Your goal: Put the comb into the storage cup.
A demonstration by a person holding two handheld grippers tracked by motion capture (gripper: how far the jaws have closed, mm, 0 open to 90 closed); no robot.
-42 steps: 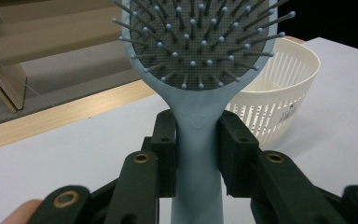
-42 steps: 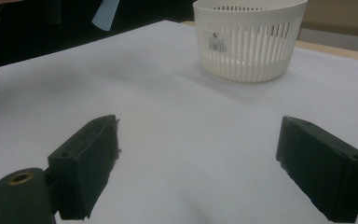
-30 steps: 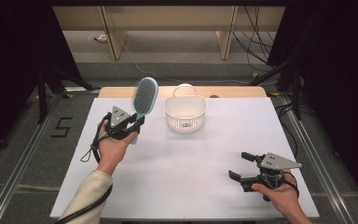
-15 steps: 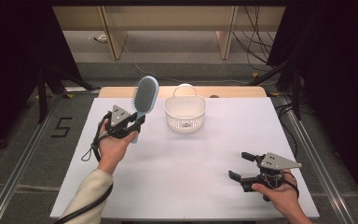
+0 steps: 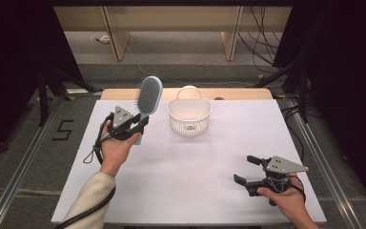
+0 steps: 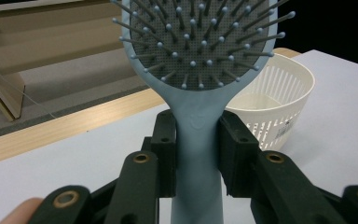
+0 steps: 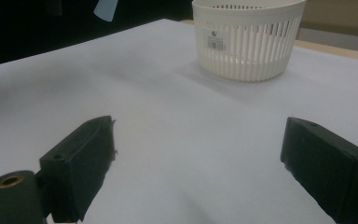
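White table (image 5: 181, 191), mid-frame: my left gripper (image 5: 134, 125) clamped a blue hairbrush (image 5: 148, 98) upright, left of the empty basket (image 5: 189, 114); my right gripper (image 5: 250, 169) waited agape, lower right. Drop-off remained, I judged.

Left gripper (image 5: 140, 123) raised at far left, forearm angled up from near edge, jaws clamped on a brush (image 5: 148, 98) handle. Right gripper (image 5: 248, 170) low at near right, jaws wide apart, nothing between, pointing left.
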